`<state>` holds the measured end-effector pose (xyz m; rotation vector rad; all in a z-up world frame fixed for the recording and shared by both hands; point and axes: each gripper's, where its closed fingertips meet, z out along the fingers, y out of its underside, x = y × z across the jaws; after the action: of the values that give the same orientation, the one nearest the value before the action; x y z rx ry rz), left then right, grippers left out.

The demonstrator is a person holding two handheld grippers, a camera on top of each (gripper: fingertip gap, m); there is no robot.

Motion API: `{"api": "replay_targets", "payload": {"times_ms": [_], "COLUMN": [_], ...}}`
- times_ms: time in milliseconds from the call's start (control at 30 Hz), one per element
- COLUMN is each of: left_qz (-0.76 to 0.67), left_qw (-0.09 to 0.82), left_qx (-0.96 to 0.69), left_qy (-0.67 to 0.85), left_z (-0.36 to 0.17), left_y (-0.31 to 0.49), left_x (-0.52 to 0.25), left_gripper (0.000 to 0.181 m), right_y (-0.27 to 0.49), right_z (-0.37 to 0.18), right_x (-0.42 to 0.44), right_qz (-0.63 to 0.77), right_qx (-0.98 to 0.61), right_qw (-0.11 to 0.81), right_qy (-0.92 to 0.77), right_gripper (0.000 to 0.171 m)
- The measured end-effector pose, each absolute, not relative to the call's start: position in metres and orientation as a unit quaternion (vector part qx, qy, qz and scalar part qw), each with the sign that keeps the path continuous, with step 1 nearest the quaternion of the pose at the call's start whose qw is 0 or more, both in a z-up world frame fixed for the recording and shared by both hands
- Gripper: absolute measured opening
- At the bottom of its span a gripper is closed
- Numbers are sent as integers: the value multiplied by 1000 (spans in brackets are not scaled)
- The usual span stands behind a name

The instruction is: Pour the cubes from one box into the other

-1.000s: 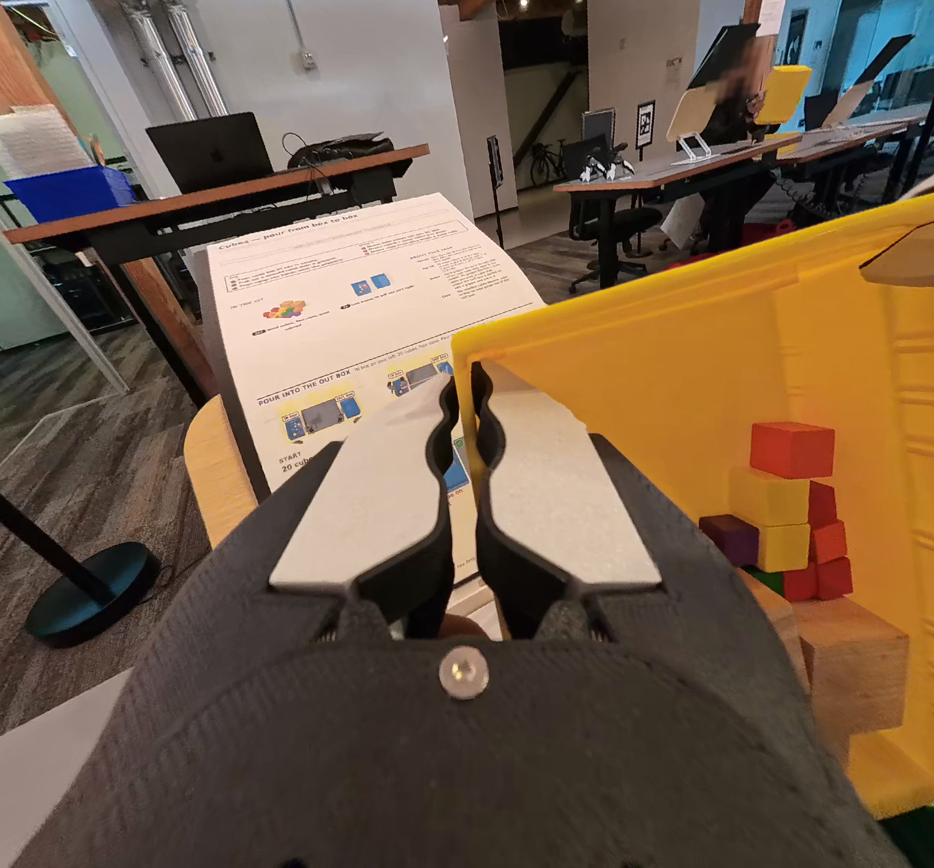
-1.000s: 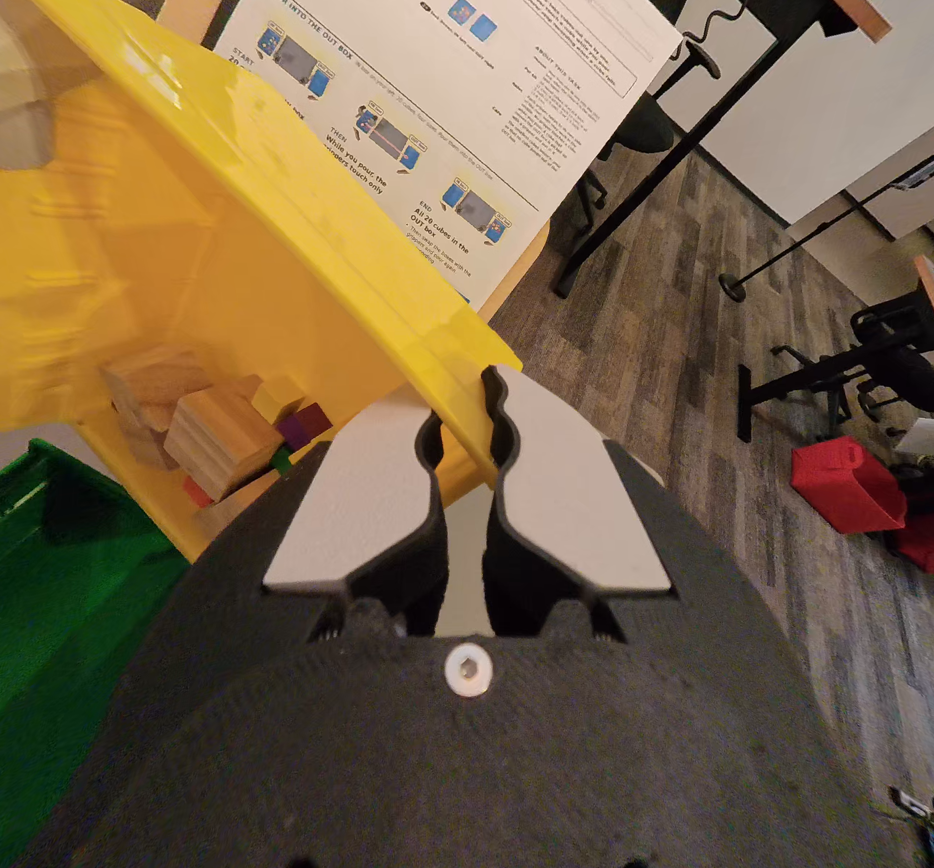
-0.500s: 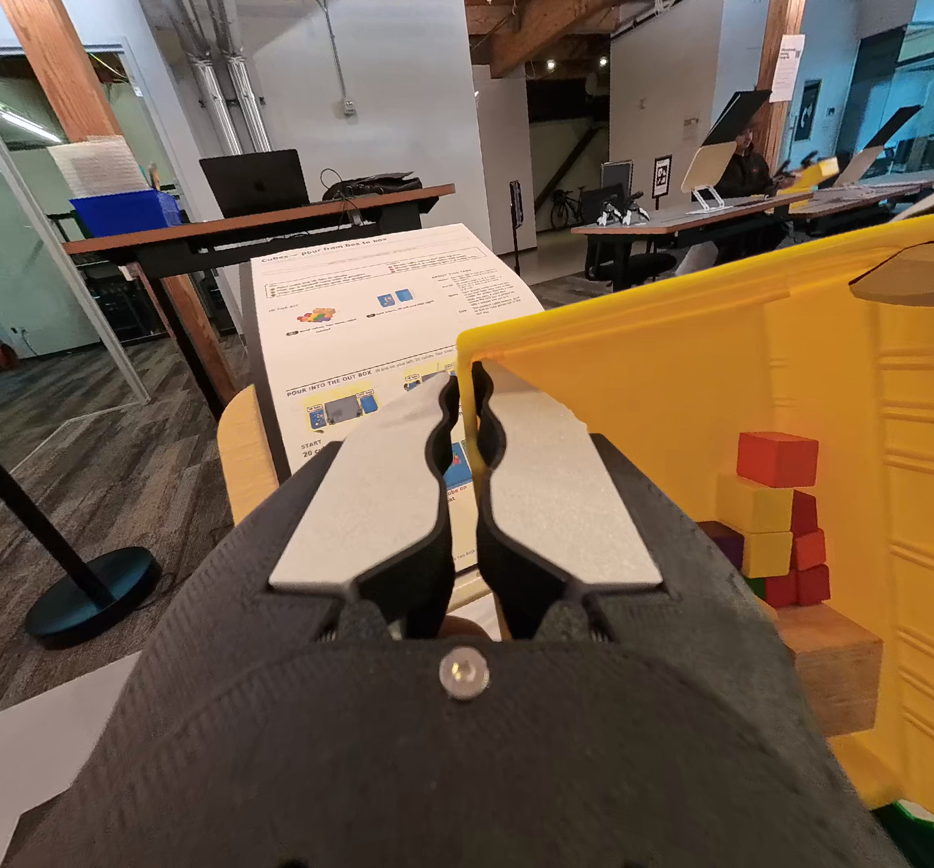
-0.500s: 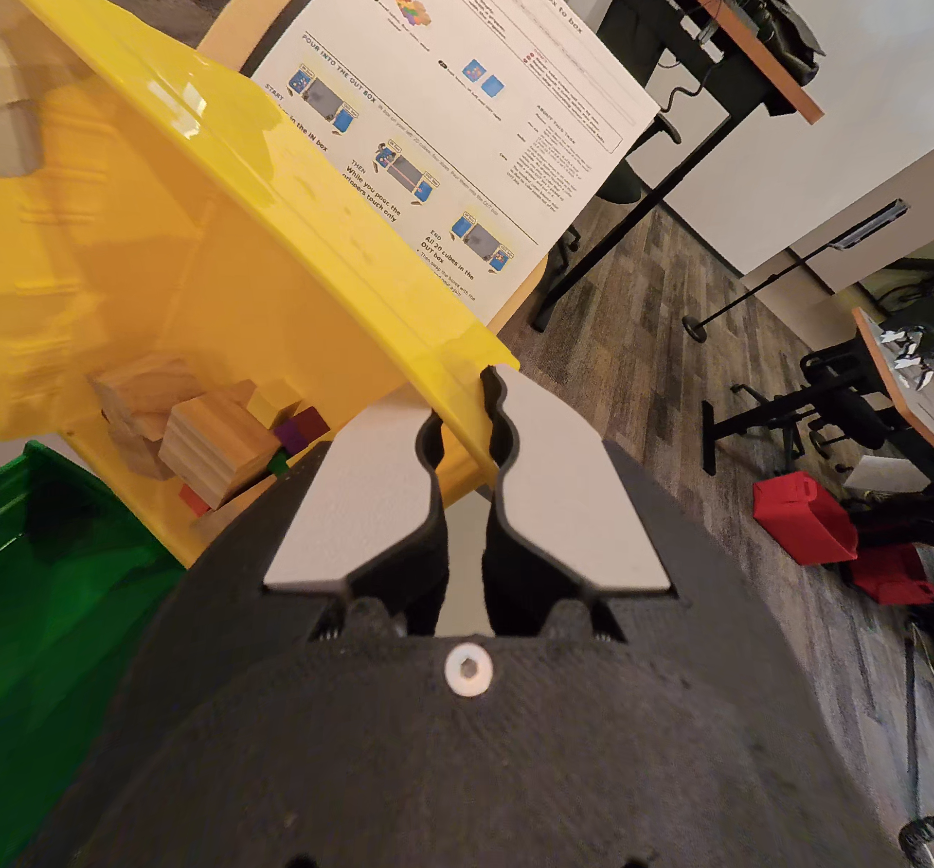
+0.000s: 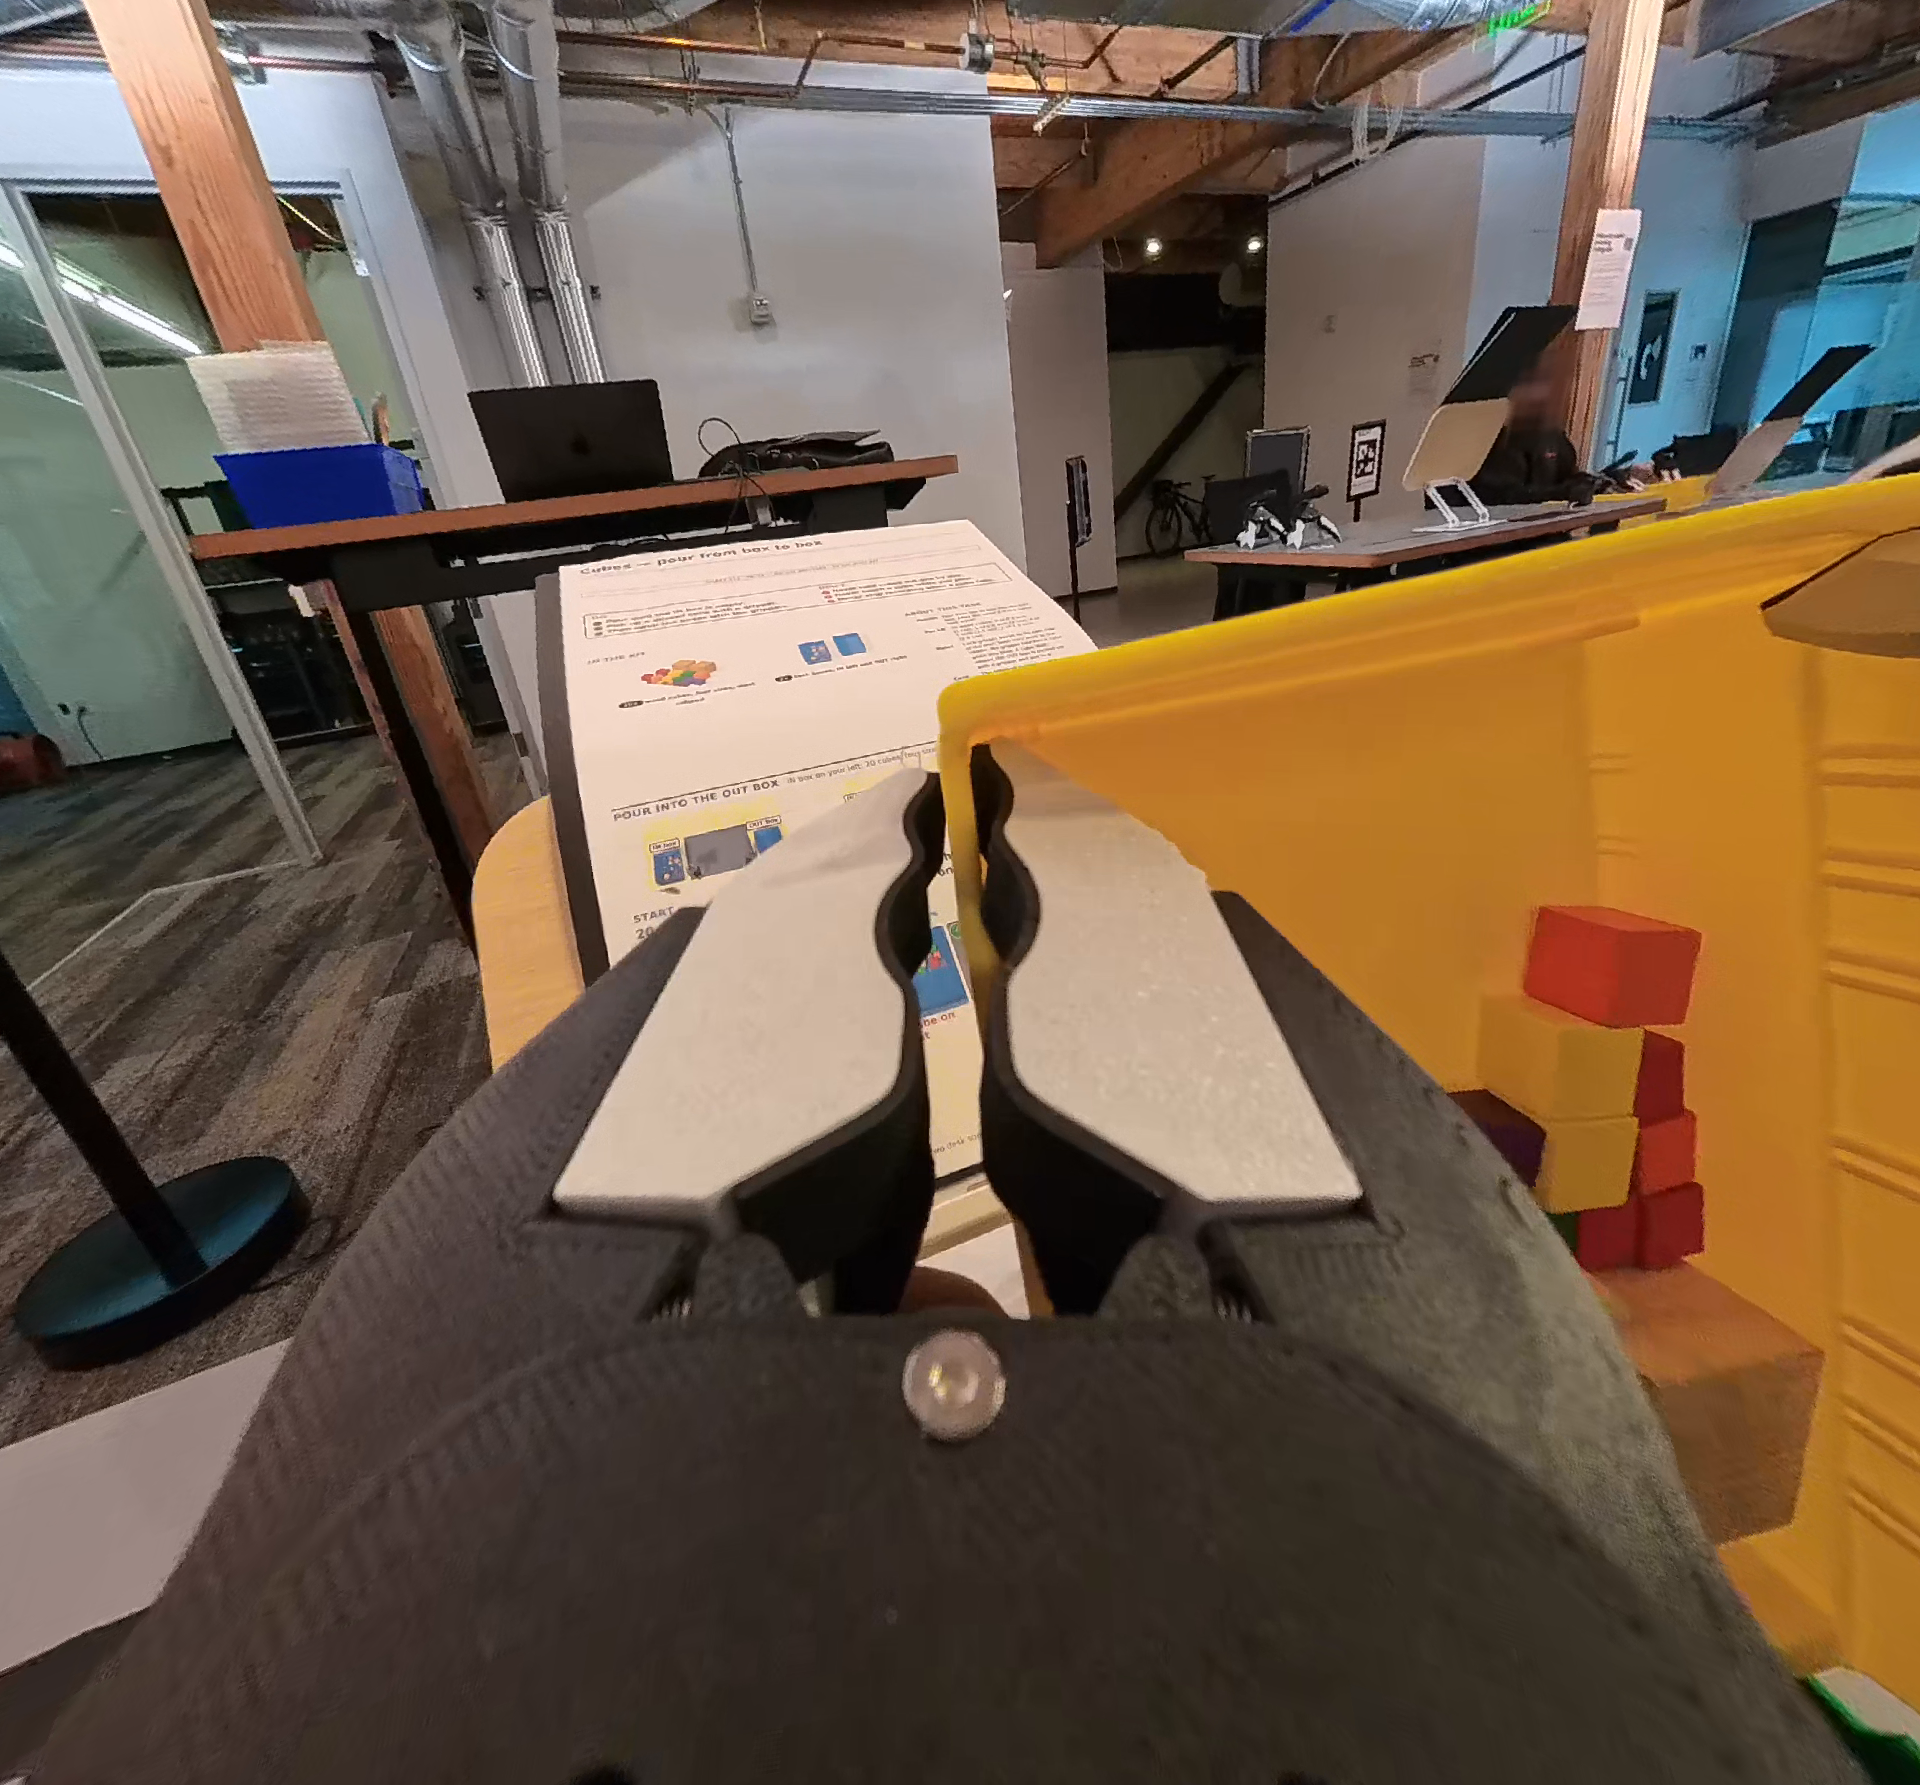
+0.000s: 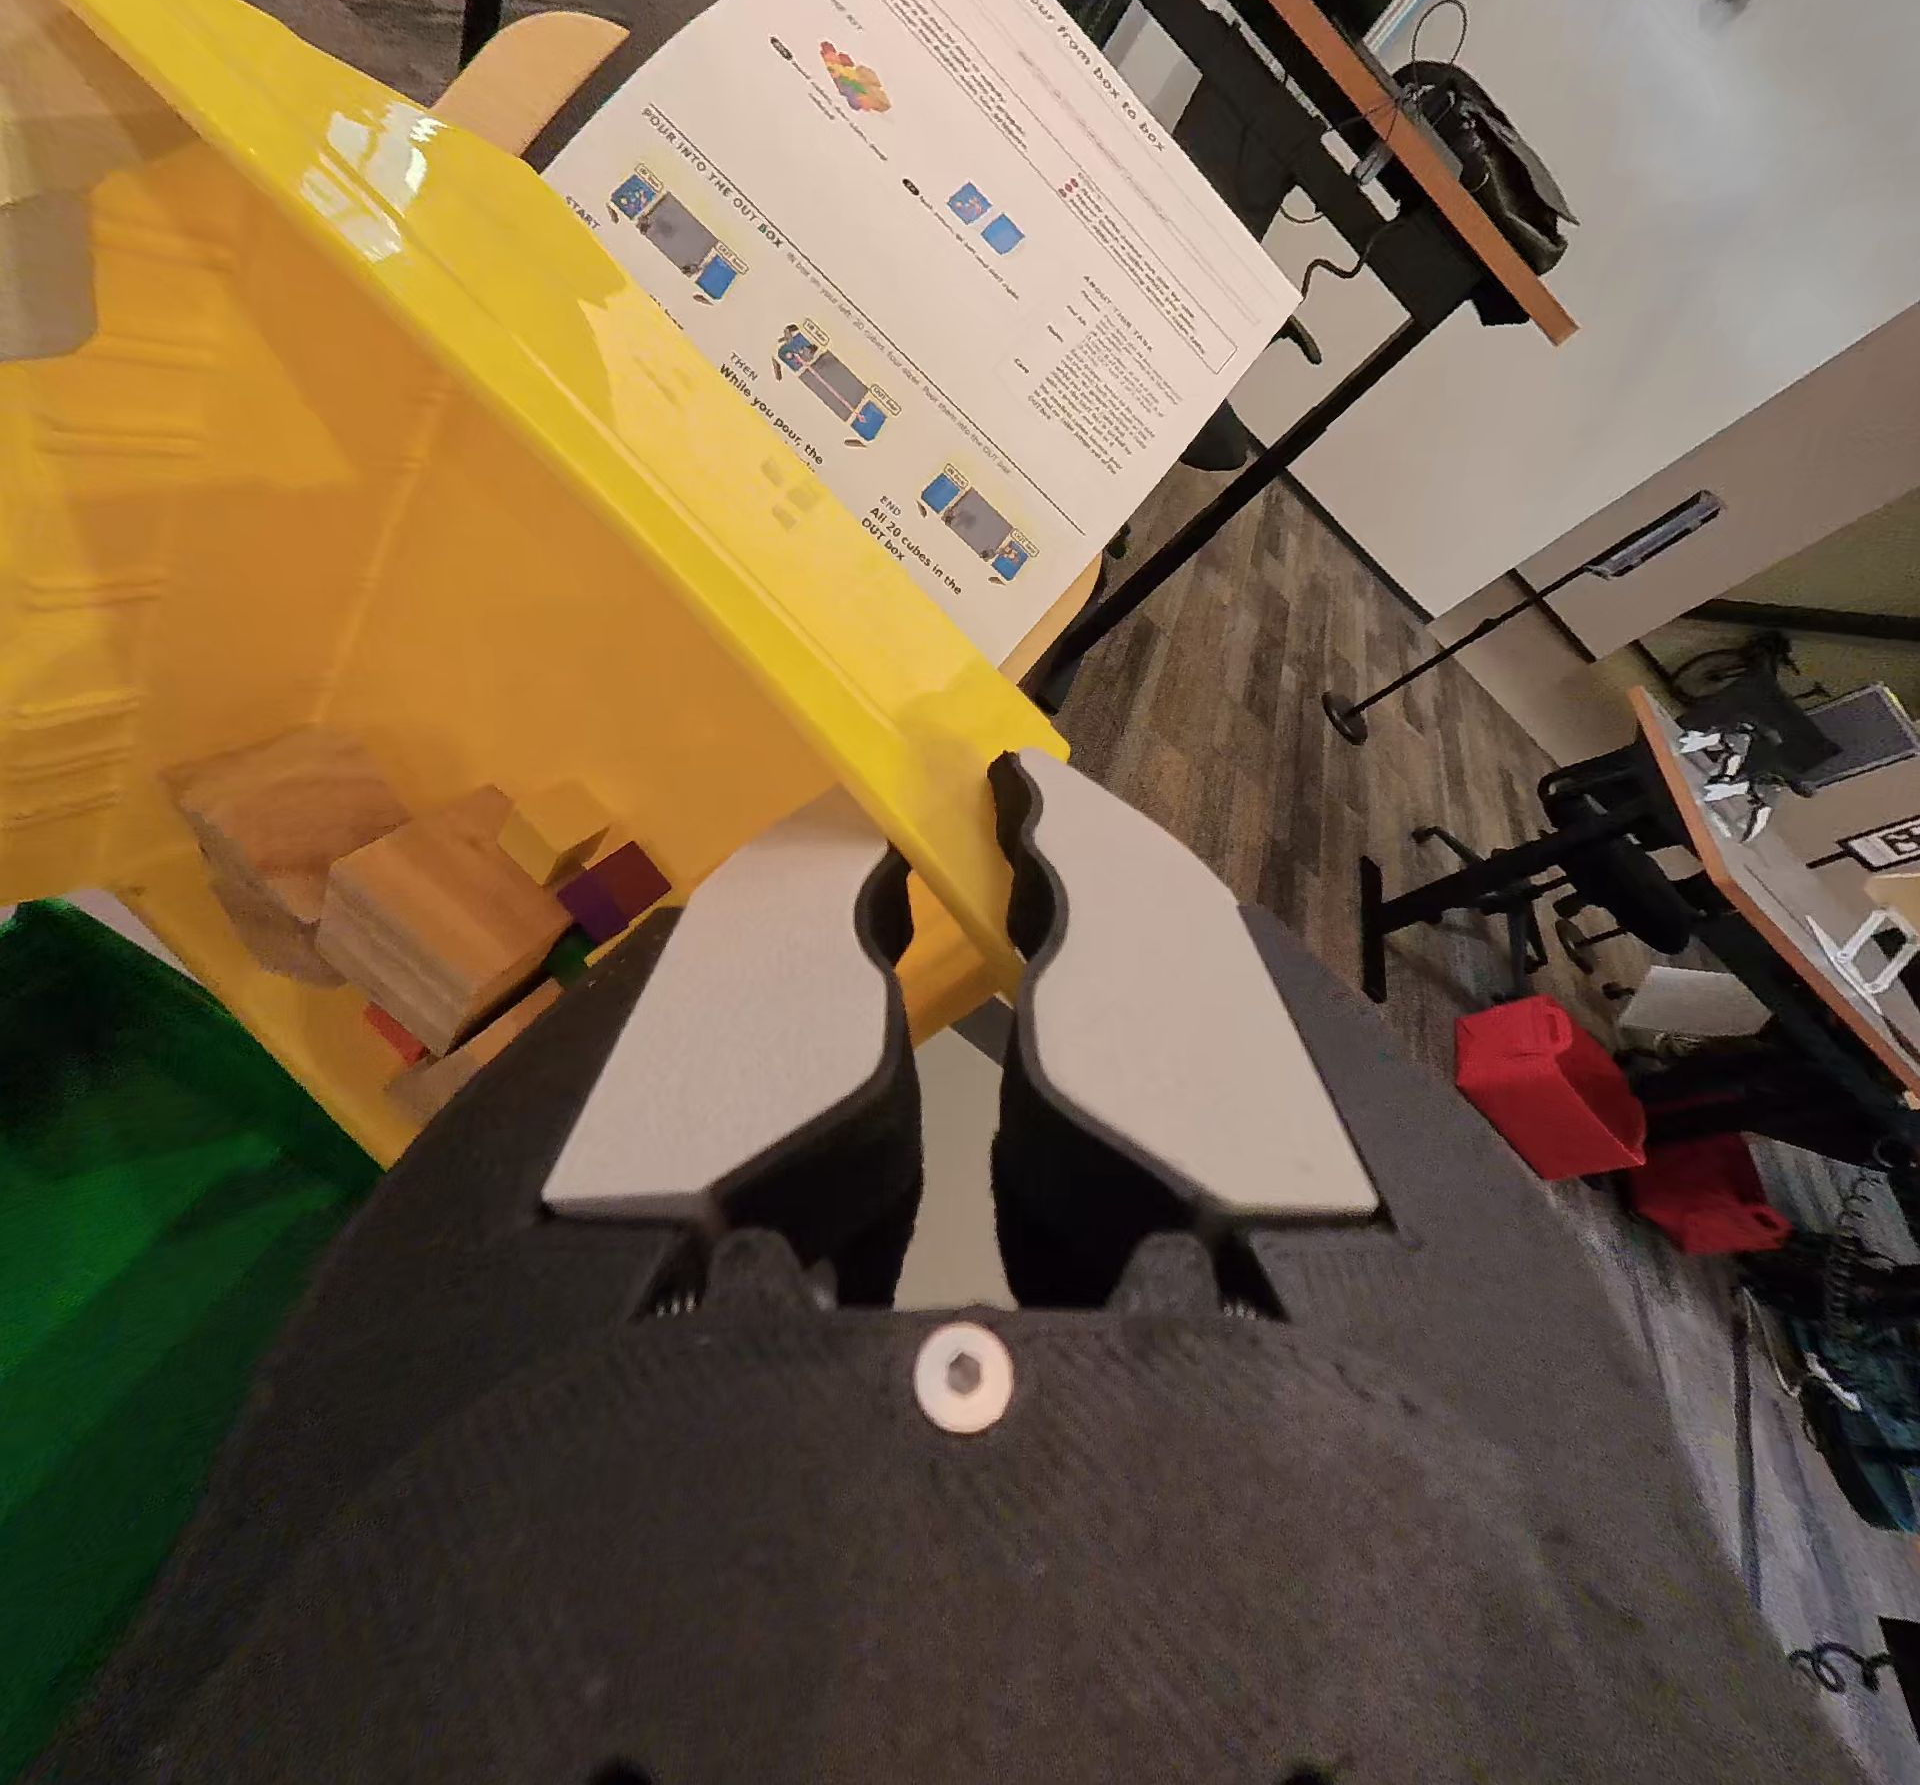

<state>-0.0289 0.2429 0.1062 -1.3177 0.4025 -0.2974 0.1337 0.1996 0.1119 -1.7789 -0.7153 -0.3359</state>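
In the left wrist view, the left gripper sits at centre frame with its two grey fingers pinched on the thin edge of the tilted yellow plastic box, whose wall fills the right half of the frame. Inside that box, at the right edge, small painted wooden cubes in red, yellow and purple stack up against the ribbed wall, with a larger plain wooden block just below them. Beyond the fingertips, in the middle of the frame, a white printed instruction sheet stands propped up. A sliver of green shows at the bottom right corner, too little to tell what it is.

In the right wrist view, the right gripper is clamped on another corner of the same yellow box, which slopes from the upper left down to the fingertips at centre. Here the box's lower end shows: plain wooden blocks and a few coloured cubes are gathered at its low side, left of the fingers. Only this view shows the green plastic box, filling the lower left beneath the yellow one's low edge. The instruction sheet lies in the upper middle, and red plastic containers sit on the floor at right.
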Motion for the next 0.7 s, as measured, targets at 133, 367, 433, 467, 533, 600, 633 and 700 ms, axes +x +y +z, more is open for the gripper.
{"api": "replay_targets", "payload": {"times_ms": [133, 367, 433, 467, 533, 600, 633, 700], "left_qz": [-135, -138, -139, -137, -139, -139, -139, -139], "left_qw": [766, 774, 774, 775, 778, 781, 782, 784], "left_qx": [-602, -592, -593, -591, -587, -584, -582, -579], "left_qy": [180, 178, 177, 178, 176, 175, 173, 174], "left_z": [106, 107, 107, 107, 108, 107, 107, 108], "left_y": [240, 235, 235, 234, 232, 231, 230, 229], "left_x": [-32, -34, -34, -35, -35, -37, -37, -38], "left_gripper": [4, 5, 5, 5, 5, 5, 5, 5], "right_y": [197, 193, 192, 192, 190, 189, 189, 188], "right_z": [113, 113, 113, 113, 113, 114, 114, 114], "right_x": [131, 129, 129, 128, 127, 126, 126, 125], "right_qz": [-145, -145, -146, -146, -145, -146, -146, -148], "right_qx": [-752, -744, -744, -743, -741, -739, -738, -734], "right_qw": [567, 577, 576, 577, 579, 581, 582, 585], "right_qy": [-304, -305, -305, -306, -306, -308, -309, -310], "right_gripper": [10, 10, 10, 10, 10, 10, 10, 10]}}
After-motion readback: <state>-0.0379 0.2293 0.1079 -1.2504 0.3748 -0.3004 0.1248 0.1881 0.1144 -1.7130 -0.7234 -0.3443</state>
